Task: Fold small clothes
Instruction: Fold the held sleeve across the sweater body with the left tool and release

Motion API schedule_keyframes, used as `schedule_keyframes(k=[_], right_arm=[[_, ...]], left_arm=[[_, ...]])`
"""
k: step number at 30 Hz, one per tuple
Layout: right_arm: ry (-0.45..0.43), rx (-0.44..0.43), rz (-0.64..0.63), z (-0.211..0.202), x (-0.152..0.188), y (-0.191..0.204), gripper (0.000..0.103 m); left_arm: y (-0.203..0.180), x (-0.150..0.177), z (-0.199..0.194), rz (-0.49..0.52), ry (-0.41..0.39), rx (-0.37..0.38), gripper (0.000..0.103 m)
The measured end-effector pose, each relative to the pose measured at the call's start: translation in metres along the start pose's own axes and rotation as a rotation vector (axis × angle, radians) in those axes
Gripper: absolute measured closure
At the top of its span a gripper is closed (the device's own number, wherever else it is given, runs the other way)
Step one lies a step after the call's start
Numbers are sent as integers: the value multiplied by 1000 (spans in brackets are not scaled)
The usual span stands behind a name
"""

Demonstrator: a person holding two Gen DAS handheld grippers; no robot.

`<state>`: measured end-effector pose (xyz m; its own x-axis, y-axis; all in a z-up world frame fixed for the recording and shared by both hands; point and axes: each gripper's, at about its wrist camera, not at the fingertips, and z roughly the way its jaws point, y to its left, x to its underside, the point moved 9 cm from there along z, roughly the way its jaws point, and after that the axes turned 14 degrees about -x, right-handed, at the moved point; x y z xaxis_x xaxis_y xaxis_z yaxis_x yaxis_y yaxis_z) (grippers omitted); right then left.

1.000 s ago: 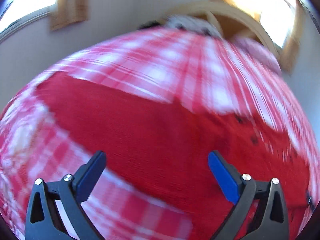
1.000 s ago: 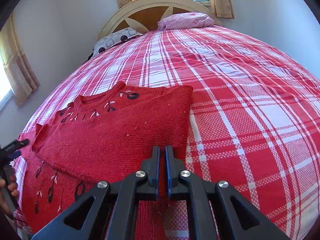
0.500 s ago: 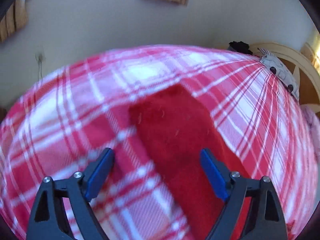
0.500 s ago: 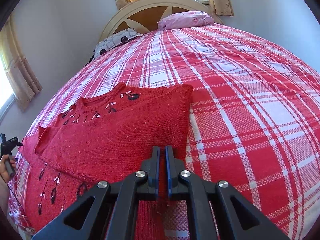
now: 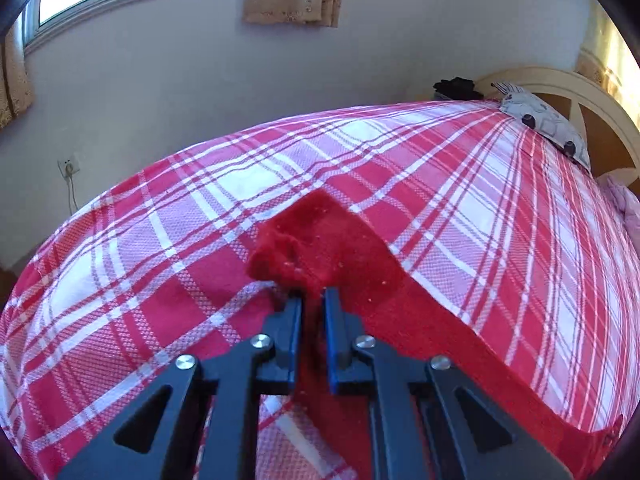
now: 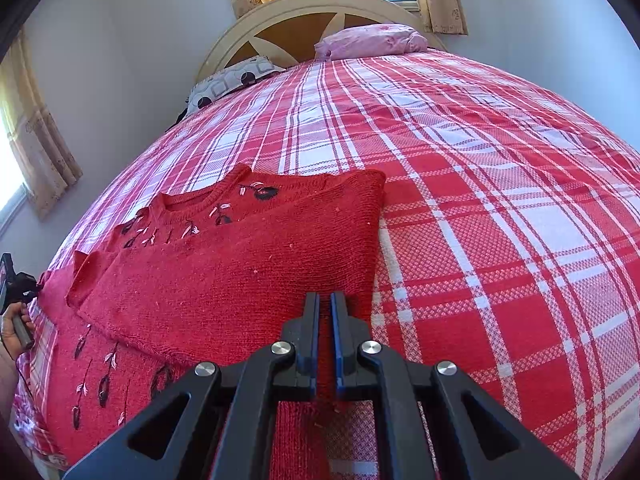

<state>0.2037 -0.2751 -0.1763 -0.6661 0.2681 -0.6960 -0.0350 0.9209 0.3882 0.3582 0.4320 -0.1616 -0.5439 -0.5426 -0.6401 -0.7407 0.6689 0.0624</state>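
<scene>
Sweater lies near the bed's foot edge on the window side, one sleeve already folded across its chest. The other sleeve's cuff is now pinched in the left gripper, whose jaws were wide apart a second ago, so the second sleeve fold can begin. The right gripper stays clenched, apparently on the sweater's hem.

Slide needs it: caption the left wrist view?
Left gripper pinches the red sweater's sleeve end on the plaid bedspread.
</scene>
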Motion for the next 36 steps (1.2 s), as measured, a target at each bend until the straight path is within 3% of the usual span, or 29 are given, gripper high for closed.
schedule_keyframes(k=[3,9,12,15,17,20,24,30,33,35,36], right_arm=[[0,3,-2,0,0,0,98],[1,5,-5,-1,-1,-1,98],[1,5,-5,-1,0,0,98],[1,5,-5,-1,0,0,98],[1,4,-5,-1,0,0,98],[1,5,-6,-1,0,0,98],[1,5,-6,-1,0,0,98],[12,38,-44,-2,-4,5,97],[-25,57,-60,-13,-15,18,96],[-59,-80,-1,-16,-24,39,88],[-56,-171,32,-14,-29,55,66]], left_arm=[[-6,-4,-17,5,-39,14,92],[-50,-3,-108,98,-220,124,92],[-90,26,-175,206,-332,245,92],[-137,77,-236,355,-434,350,92],[-168,122,-271,439,-458,437,92],[-202,178,-303,540,-487,510,92],[-233,239,-315,637,-456,542,92],[-229,235,-297,626,-409,515,92],[-220,233,-297,603,-411,537,92],[-215,232,-293,591,-395,574,92],[-216,235,-291,593,-387,586,91]])
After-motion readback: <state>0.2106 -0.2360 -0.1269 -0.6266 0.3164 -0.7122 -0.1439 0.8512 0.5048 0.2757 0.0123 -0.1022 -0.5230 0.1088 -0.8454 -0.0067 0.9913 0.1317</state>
